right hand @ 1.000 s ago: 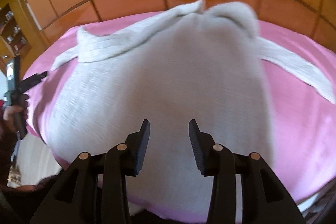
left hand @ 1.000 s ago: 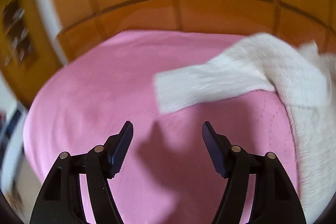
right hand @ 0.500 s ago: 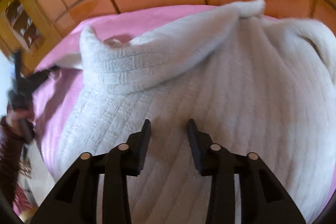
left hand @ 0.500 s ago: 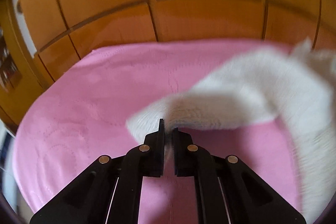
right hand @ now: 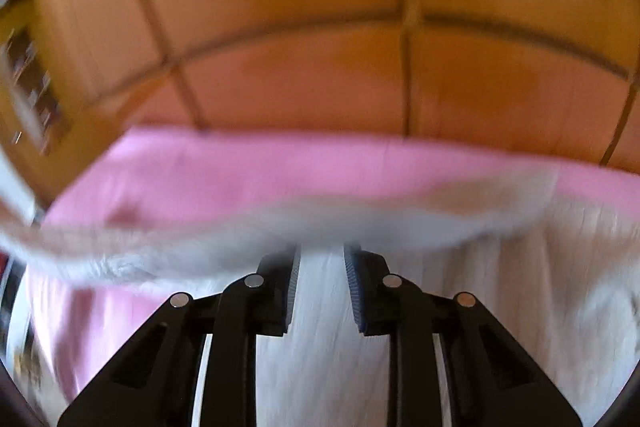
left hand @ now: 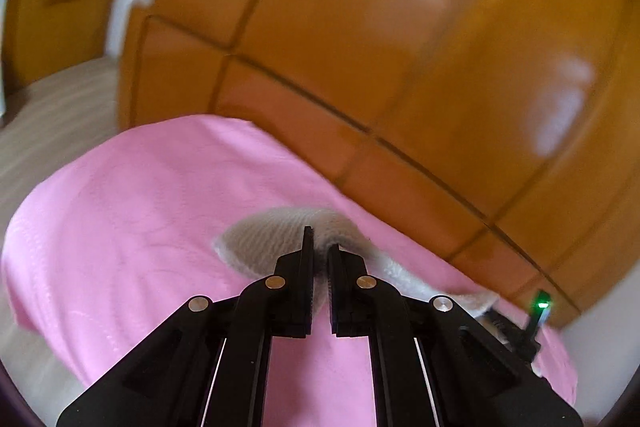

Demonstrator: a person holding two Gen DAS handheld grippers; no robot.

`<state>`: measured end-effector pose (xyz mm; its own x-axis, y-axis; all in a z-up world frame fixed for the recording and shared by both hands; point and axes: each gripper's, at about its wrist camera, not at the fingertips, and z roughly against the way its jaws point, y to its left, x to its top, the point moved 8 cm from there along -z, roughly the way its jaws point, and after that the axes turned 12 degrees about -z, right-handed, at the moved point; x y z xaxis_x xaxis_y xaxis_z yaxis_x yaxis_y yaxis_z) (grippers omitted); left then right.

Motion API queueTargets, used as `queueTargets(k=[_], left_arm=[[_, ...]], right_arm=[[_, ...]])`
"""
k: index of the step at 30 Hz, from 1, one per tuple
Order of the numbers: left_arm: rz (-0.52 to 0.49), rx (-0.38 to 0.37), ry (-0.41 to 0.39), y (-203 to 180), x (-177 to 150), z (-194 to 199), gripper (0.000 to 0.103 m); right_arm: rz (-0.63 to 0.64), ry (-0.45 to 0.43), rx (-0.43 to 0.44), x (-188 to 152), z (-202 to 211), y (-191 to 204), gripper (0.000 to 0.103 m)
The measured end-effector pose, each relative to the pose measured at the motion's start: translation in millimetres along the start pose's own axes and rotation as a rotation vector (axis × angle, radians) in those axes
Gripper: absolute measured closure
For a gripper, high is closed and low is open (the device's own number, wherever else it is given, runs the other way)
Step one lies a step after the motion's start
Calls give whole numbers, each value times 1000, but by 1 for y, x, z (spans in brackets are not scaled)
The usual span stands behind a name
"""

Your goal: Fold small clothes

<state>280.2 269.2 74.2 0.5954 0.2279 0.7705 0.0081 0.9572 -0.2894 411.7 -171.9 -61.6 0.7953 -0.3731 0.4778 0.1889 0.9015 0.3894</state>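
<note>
The left hand-held gripper [left hand: 319, 255] is seen pressed together on the cuff end of a sleeve [left hand: 276, 239] of the white knit sweater [right hand: 500, 307], and that sleeve is held clear above the pink bed cover [left hand: 140, 227]. From this pinch the sleeve's long axis is traced away to the right, down toward the sweater's body, which is spread on the bed directly under the right hand-held gripper [right hand: 320, 259]. The right jaws have just been closing, yet a gap is kept between them; knit fabric is seen in that gap, but no press on it can be confirmed through the blur. The body lies nearer the right hand, so the sleeve is judged due to be carried rightward across it.
</note>
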Motion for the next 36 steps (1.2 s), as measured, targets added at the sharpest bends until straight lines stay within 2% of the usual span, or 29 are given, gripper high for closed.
queueTargets(k=[3,4,6,8,12,14,16,18,21,24,25,26,27,29,31,32,33,36], left_arm=[[31,88,67,25,4,-34,98],[38,131,102,34,3,-51,98],[79,142,174,49,-5,-81,98],[174,169,241,71,-19,-112,97],[308,205,272,99,-47,-129,97],[306,258,299,111,-64,-127,97],[323,269,309,120,-79,-119,97],[340,223,328,119,-98,-109,97],[257,158,336,92,-120,-95,97],[92,-44,356,24,-160,-75,96],[62,-82,367,8,-172,-70,88],[32,-145,381,-14,-189,-62,51],[20,-179,377,-31,-205,-53,21],[15,-234,359,-56,-228,-36,19],[29,-359,404,-82,-253,-26,25],[37,-389,413,-90,-261,-22,30],[28,-431,431,-104,-274,-15,31],[-28,-501,463,-131,-298,-3,32]], right_arm=[[-22,-8,-3,6,3,-2,80],[-11,-1,-4,1,4,-3,79],[27,31,-17,-16,3,-6,78],[71,69,-32,-40,4,-11,74],[108,126,-34,-74,10,-16,64],[107,146,-26,-90,13,-19,58],[100,167,-17,-102,16,-20,58],[97,181,-9,-115,20,-20,53],[93,193,3,-133,34,-20,45],[89,184,1,-148,54,-28,40],[90,177,-9,-151,62,-33,38],[90,166,-26,-153,73,-42,36],[87,158,-39,-155,82,-49,35],[72,137,-81,-157,108,-76,33],[45,112,-135,-155,131,-105,32],[18,97,-171,-155,149,-128,32],[-2,88,-194,-155,162,-143,31],[-70,56,-303,-161,208,-202,27]])
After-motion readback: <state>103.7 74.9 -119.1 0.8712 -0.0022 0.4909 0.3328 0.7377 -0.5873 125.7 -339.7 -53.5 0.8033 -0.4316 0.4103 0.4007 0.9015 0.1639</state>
